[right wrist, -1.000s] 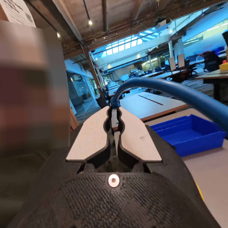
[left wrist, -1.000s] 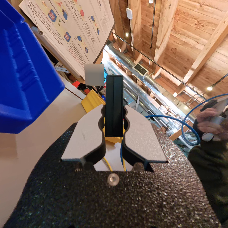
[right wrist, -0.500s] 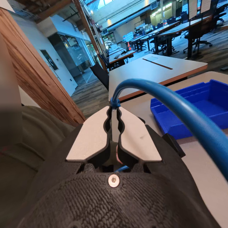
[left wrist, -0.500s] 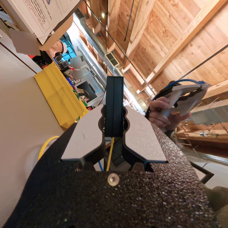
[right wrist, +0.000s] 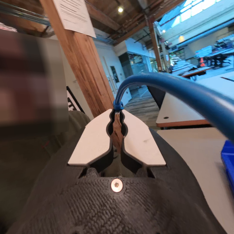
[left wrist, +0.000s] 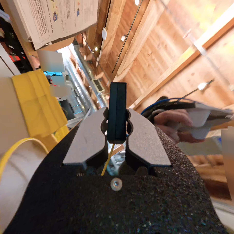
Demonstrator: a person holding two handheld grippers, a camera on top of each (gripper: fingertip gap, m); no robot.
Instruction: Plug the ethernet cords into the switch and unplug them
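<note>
1. Between the fingers of the left gripper (left wrist: 116, 118), in the left wrist view, stands the switch (left wrist: 117, 111): a slim black box seen edge-on, with a seam down its middle, upright and clamped on both sides by the grey pads. No brand or marking on it can be read.
2. Below the switch a yellow cord (left wrist: 107, 160) drops between the fingers; it also arcs over the pale table (left wrist: 7, 111) at lower left.
3. Left of the switch sits a yellow bin (left wrist: 36, 103); above it hangs a printed poster (left wrist: 53, 17), too blurred to read.
4. Right of the switch, a hand (left wrist: 173, 121) holds the right gripper (left wrist: 207, 111), blurred, with a blue cord (left wrist: 163, 101) looping over it.
5. At the fingertips of the right gripper (right wrist: 117, 112), in the right wrist view, the fingers pinch the blue cord's plug (right wrist: 117, 107); the blue cord (right wrist: 177, 83) arches away to the right.
6. Behind the plug rises a wooden post (right wrist: 81, 58) bearing a paper sheet (right wrist: 74, 15), unreadable; a blue bin (right wrist: 227, 160) sits at far right.
</note>
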